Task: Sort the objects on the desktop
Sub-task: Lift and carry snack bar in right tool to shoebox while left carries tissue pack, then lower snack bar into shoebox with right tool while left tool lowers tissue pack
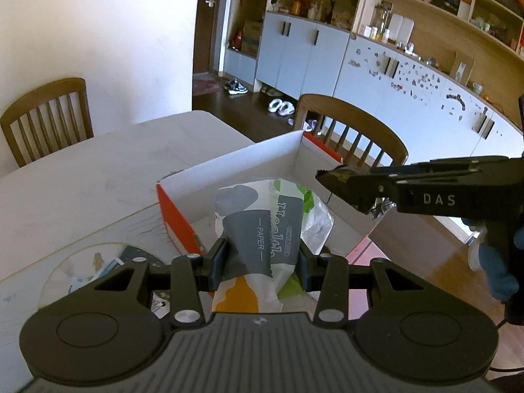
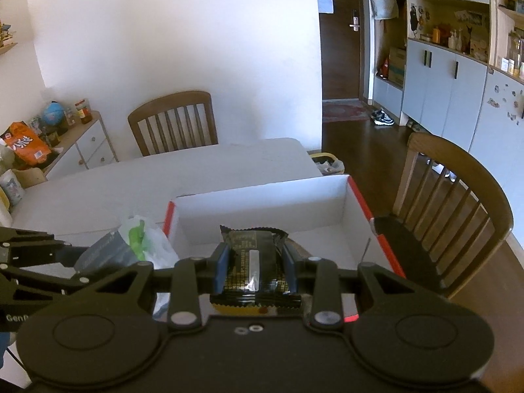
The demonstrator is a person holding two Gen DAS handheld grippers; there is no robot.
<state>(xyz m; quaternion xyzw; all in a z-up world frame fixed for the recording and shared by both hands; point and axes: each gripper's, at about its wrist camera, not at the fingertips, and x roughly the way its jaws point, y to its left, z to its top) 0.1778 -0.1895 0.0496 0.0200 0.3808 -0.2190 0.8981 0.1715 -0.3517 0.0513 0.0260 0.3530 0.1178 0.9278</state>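
Pinching a tissue pack crosswise, the left tool is holding it over the near end of the white box, long axis running away along the fingers. The right tool is clamping a dark snack packet the same way, already sitting over the box's open mouth. Both loads are hanging above the box, not in it yet. The box is lying straight ahead and below on the worktop; the right tool is looking further in, so it is likely releasing first.
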